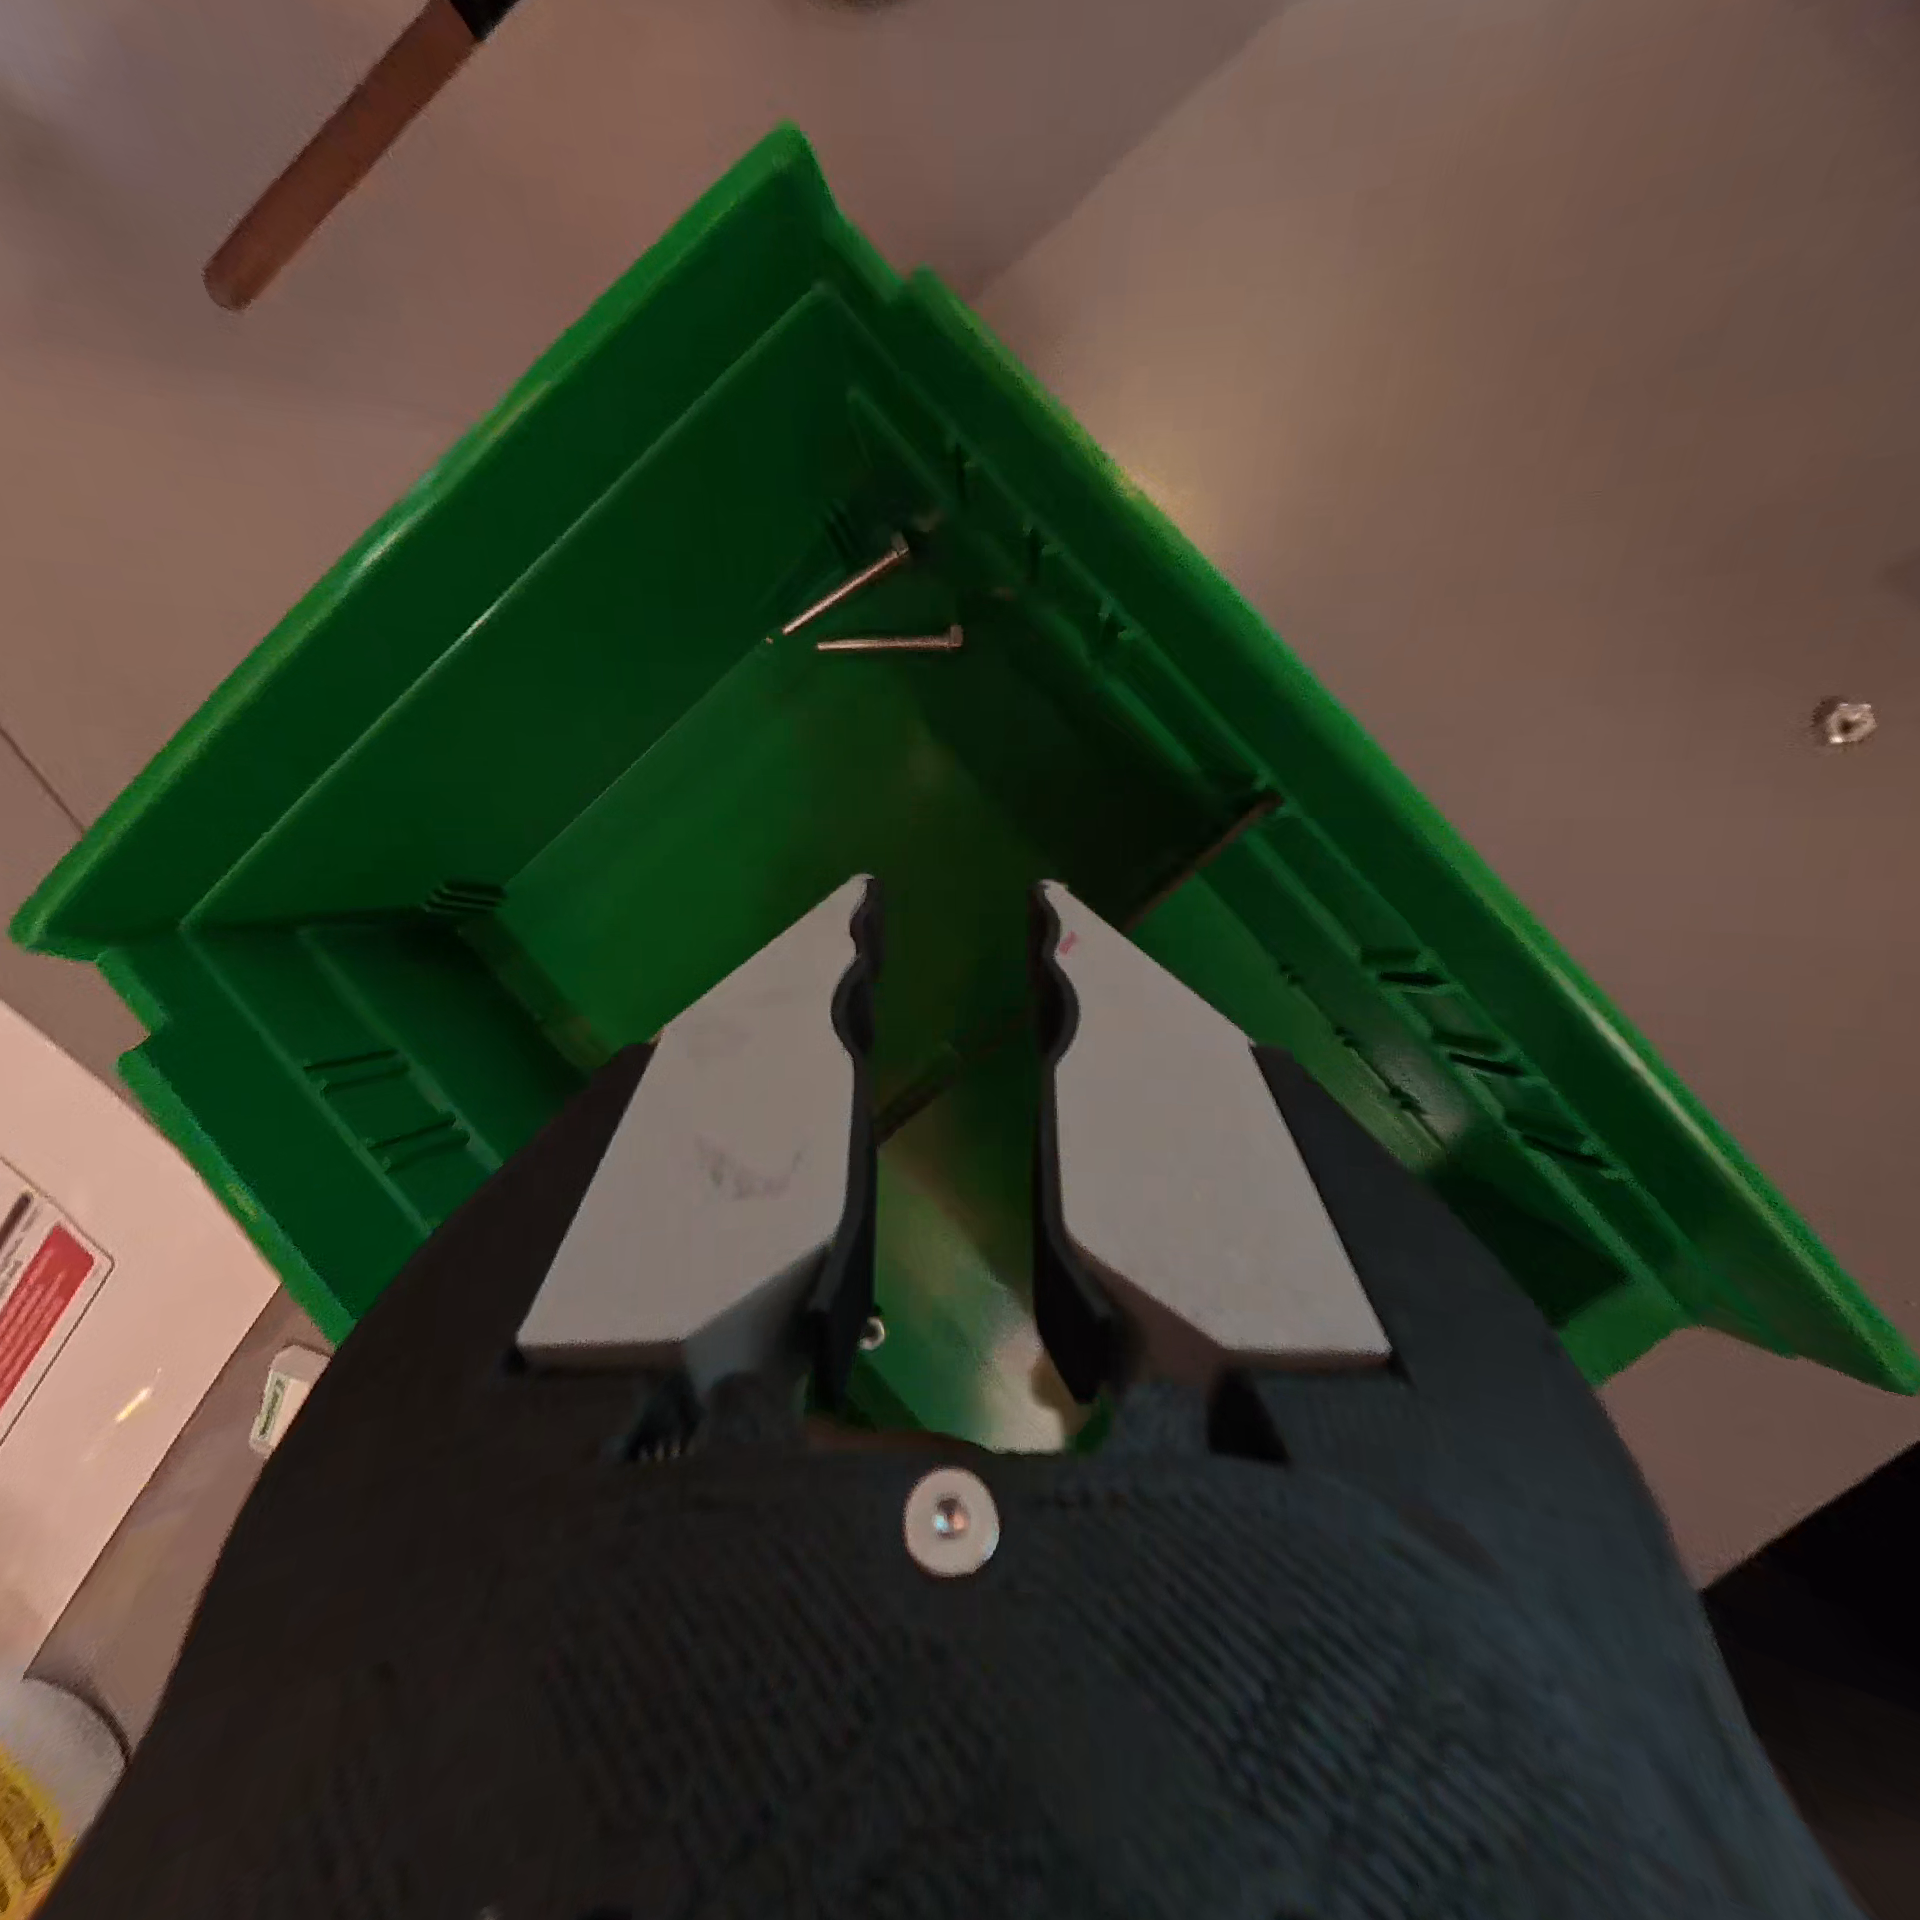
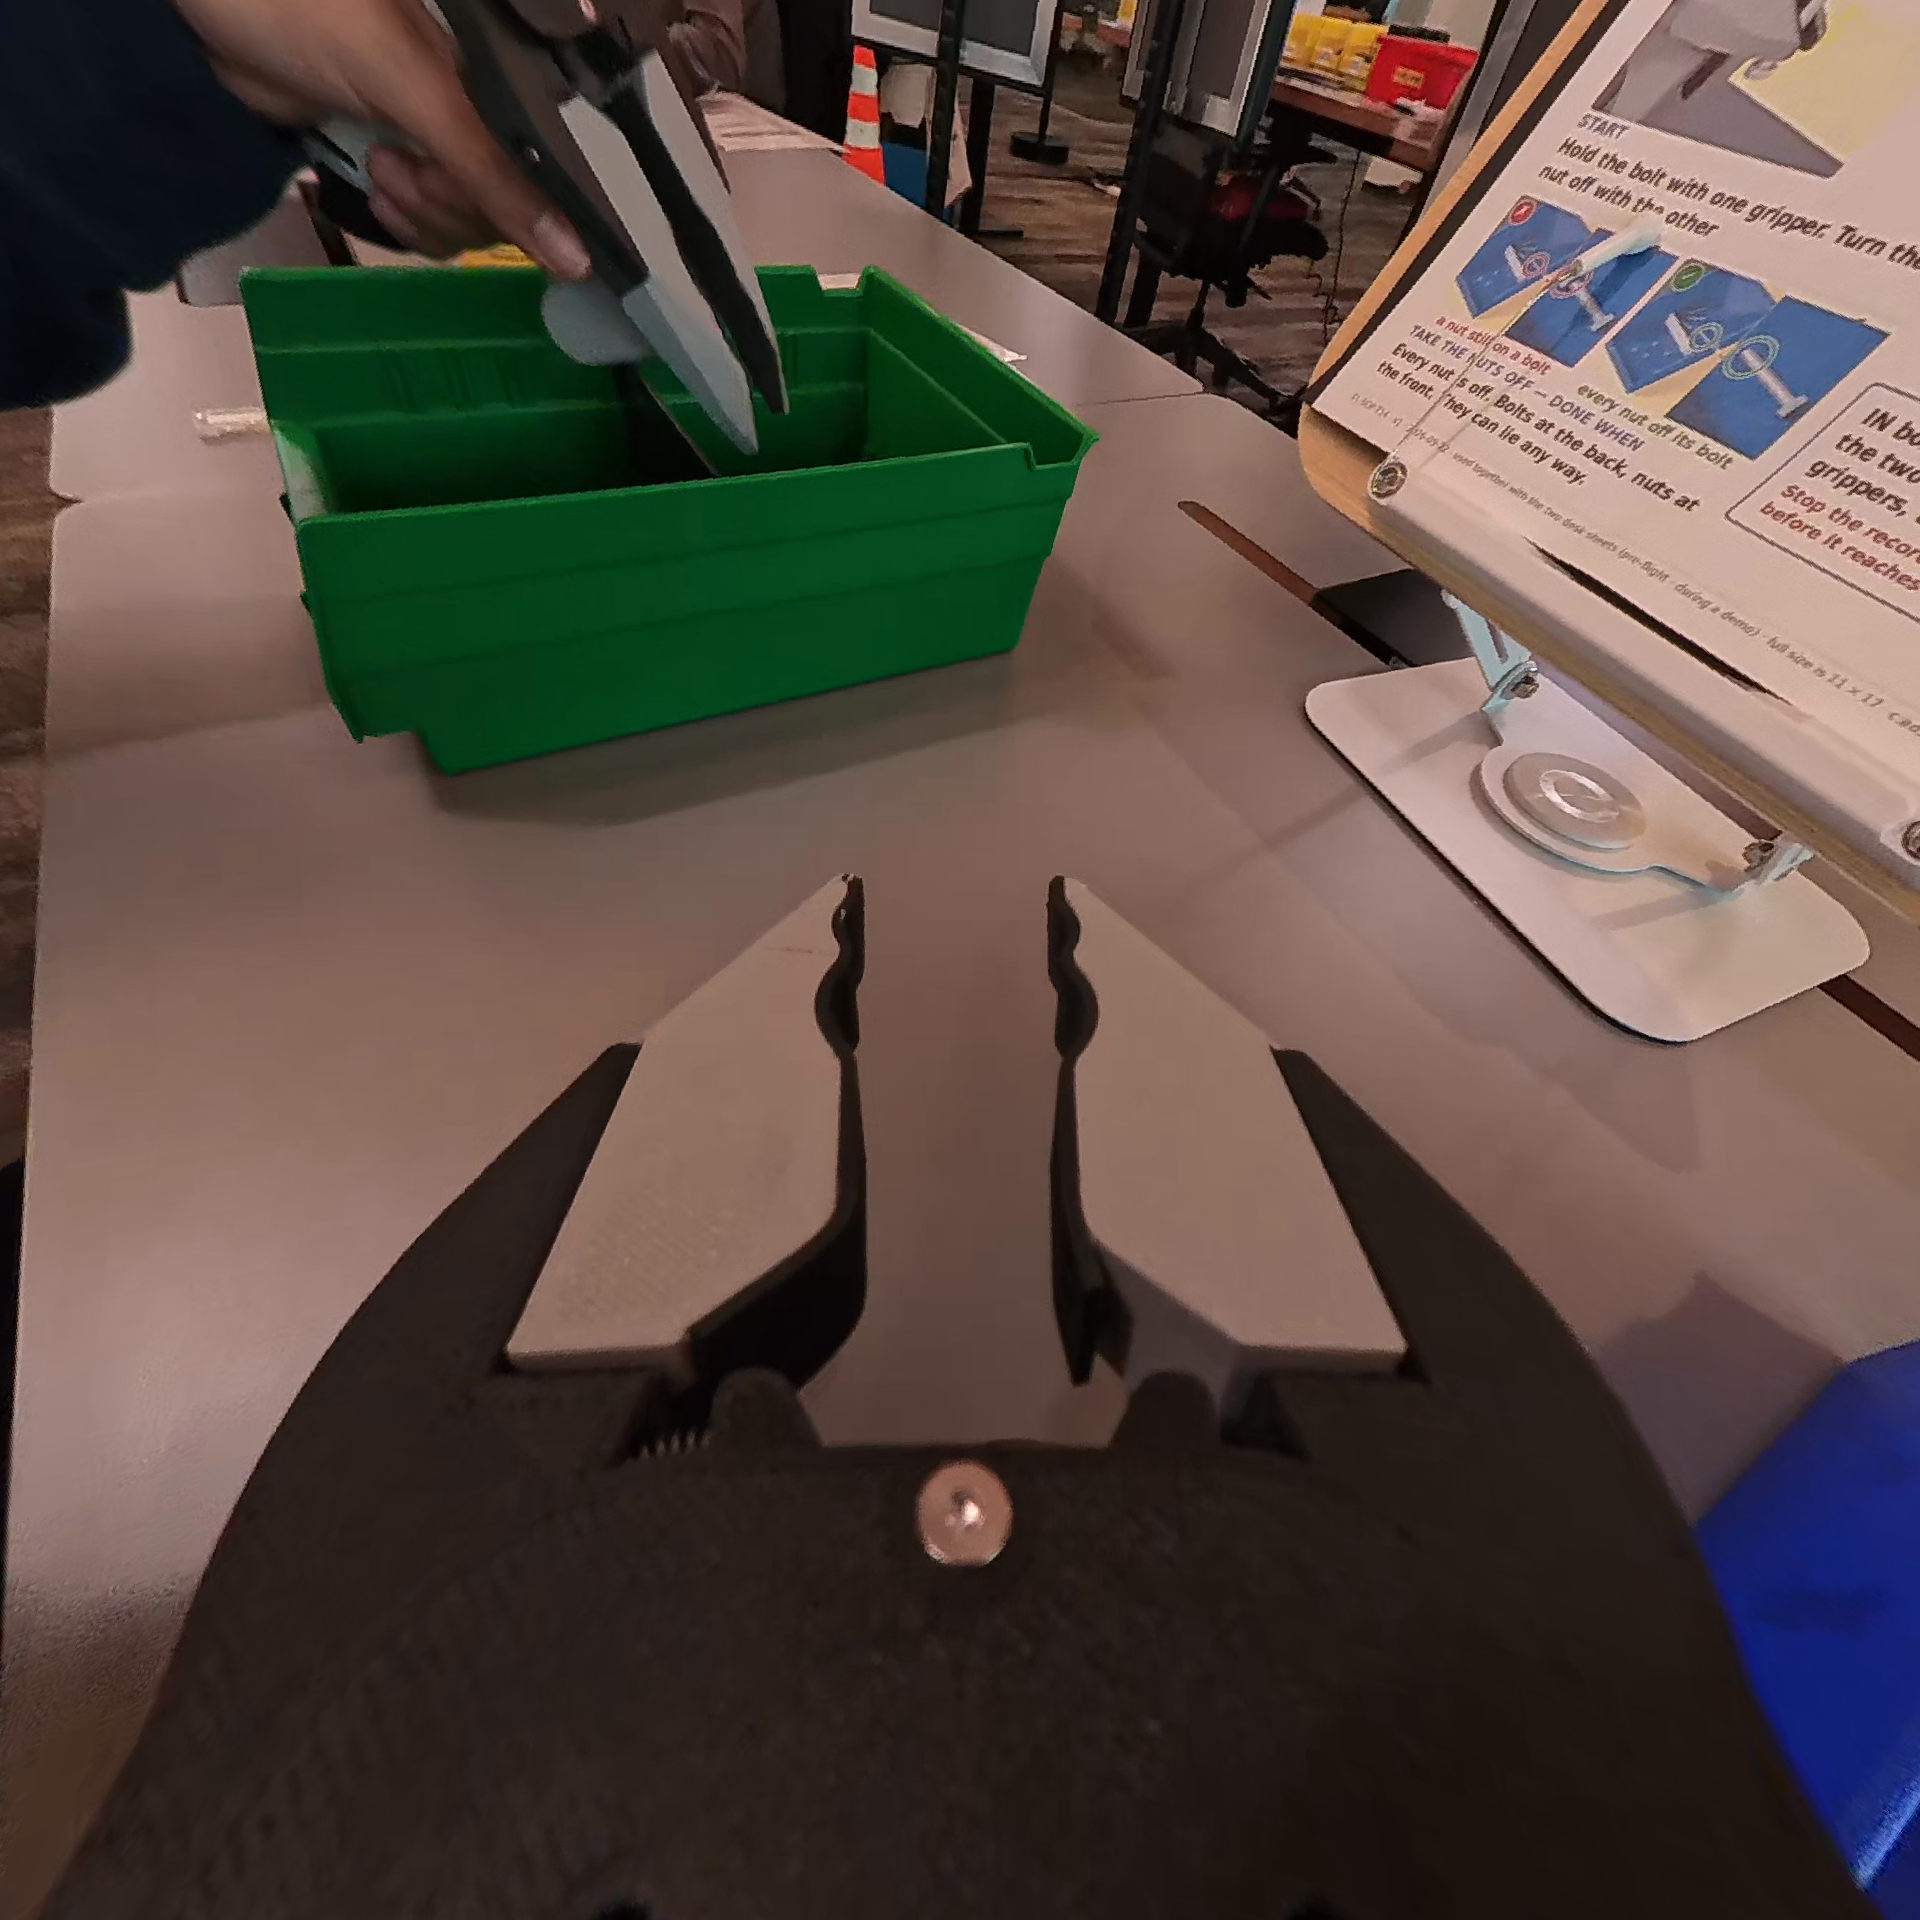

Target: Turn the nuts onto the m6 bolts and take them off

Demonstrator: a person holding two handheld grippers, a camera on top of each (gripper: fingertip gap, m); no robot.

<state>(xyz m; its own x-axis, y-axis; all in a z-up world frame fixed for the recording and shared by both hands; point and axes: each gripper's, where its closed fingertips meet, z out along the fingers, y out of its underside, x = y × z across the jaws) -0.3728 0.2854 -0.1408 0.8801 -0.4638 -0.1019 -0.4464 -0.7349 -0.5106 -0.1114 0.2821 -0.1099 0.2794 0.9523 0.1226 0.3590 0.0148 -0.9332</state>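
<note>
A green plastic bin (image 2: pixel 665 582) with inner dividers stands on the grey table. In the left wrist view I look down into the bin (image 1: pixel 520 675), where two thin silver bolts (image 1: pixel 847 590) (image 1: pixel 891 642) lie in the far corner compartment. A single nut (image 1: pixel 1844 722) lies on the table outside the bin, to the right. My left gripper (image 1: pixel 956 894) is open and empty, its fingers inside the bin. It also shows in the right wrist view (image 2: pixel 764 426), held by a hand (image 2: pixel 416 156). My right gripper (image 2: pixel 954 883) is open and empty over the bare table, in front of the bin.
An instruction sheet (image 2: pixel 1662 312) leans on a white stand (image 2: pixel 1558 831) at the right. A blue object (image 2: pixel 1829 1558) is at the lower right edge. A white labelled box (image 1: pixel 62 1247) sits left of the bin. Chairs and an orange cone (image 2: pixel 862 104) stand beyond the table. The left gripper's tips are roughly 25 centimeters from the right gripper's. From my right tips it is roughly 12 centimeters to the single nut (image 1: pixel 1844 722); from my left, 25 centimeters.
</note>
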